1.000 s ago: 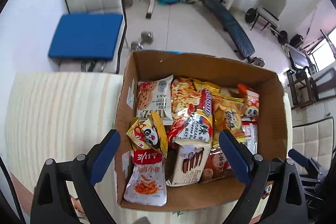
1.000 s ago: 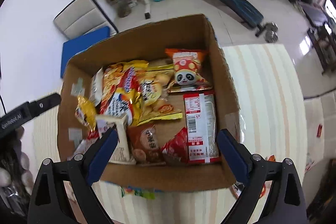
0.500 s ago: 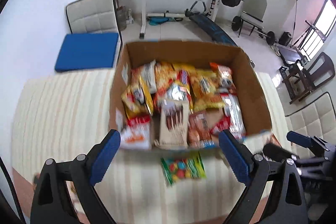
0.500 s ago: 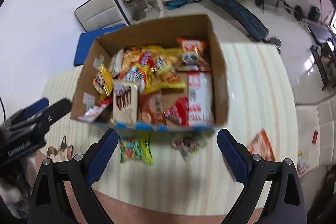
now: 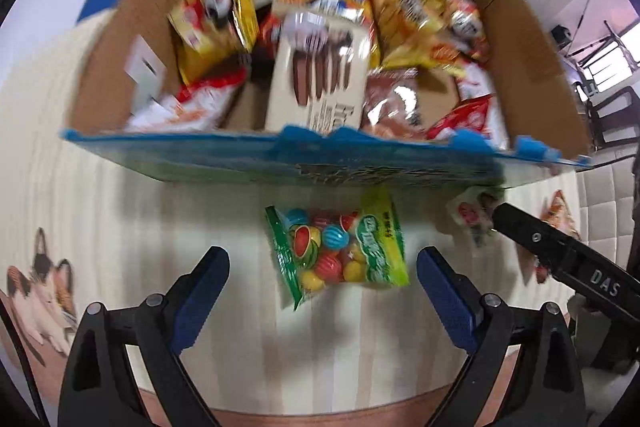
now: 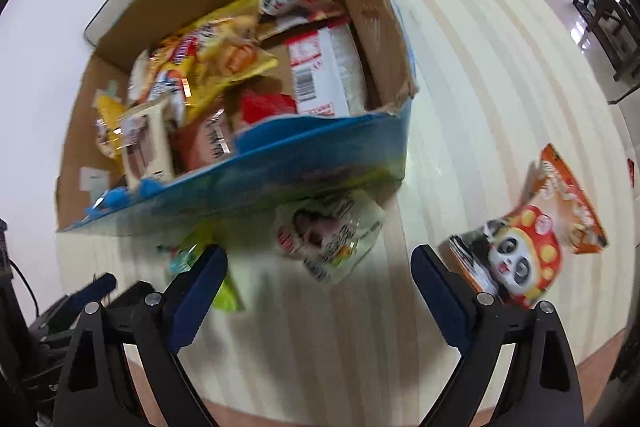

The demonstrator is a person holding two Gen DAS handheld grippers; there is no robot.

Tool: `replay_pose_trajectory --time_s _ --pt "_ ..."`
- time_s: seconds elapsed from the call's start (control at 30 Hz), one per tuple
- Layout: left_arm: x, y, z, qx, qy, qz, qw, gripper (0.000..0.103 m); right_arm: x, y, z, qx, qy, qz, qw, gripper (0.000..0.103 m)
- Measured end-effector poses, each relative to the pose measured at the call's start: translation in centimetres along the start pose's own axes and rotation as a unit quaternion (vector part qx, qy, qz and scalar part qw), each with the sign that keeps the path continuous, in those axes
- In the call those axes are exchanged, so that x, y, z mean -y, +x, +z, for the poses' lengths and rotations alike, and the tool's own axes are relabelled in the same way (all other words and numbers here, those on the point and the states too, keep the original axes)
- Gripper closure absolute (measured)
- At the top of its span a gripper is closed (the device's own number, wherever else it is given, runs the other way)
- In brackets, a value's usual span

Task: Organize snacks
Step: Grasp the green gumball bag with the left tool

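Observation:
A cardboard box with a blue front holds several snack packets. A green bag of round candies lies on the striped table just in front of the box, straight ahead of my open, empty left gripper. My right gripper is open and empty, low over the table. A white snack packet lies between its fingers, against the box front. An orange panda packet lies to its right. The green bag's edge shows by the right gripper's left finger.
The right gripper's finger reaches in from the right in the left wrist view, near the white packet. A cat picture is on the table's left. The table's front edge runs close below. Gym gear and chairs stand behind.
Both grippers have dropped down and forward toward the table in front of the box. The loose packets now lie right before the fingers. Both stay open.

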State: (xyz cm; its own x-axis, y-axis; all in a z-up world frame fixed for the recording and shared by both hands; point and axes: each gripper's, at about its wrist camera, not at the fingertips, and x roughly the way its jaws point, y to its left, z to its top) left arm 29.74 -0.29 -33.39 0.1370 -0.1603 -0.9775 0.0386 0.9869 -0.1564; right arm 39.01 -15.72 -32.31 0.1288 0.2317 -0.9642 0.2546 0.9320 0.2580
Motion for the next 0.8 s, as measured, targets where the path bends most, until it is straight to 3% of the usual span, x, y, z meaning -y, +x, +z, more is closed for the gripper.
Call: replay_pose_trajectory --time_s 0.23,0.37,0.4,0.43,0.57,0.6,0.8 --pt "0.5 4.4 0.7 -0.049 -0.02 -0.013 0.9985 0.007 0.8 2.9 0.7 -0.015 0.02 0.004 1.0 0.018" --pt "1.0 5.4 0.5 -0.056 -0.026 -0.01 0.998 0.007 0.4 3.3 1.1 -0.018 0.021 0.004 1.0 0.036" --pt "1.0 5.4 0.5 -0.057 -0.026 -0.008 0.998 0.008 0.3 3.4 1.1 -0.02 0.022 0.002 1.0 0.036" --pt "1.2 5.5 0.5 -0.06 -0.024 -0.004 0.9979 0.009 0.2 3.5 1.2 -0.022 0.024 0.001 0.999 0.036" --pt "1.4 5.1 0.5 -0.056 -0.027 -0.002 0.9981 0.03 -1.0 3.7 1.2 -0.028 0.006 -0.015 0.999 0.048" --pt "1.5 5.1 0.4 -0.057 -0.026 0.001 0.998 0.03 -1.4 3.5 1.1 -0.027 -0.002 -0.022 0.999 0.052" --pt "1.7 4.2 -1.0 -0.058 -0.023 0.017 0.9979 0.031 -2.2 3.2 -0.2 -0.043 -0.016 -0.024 0.999 0.055"
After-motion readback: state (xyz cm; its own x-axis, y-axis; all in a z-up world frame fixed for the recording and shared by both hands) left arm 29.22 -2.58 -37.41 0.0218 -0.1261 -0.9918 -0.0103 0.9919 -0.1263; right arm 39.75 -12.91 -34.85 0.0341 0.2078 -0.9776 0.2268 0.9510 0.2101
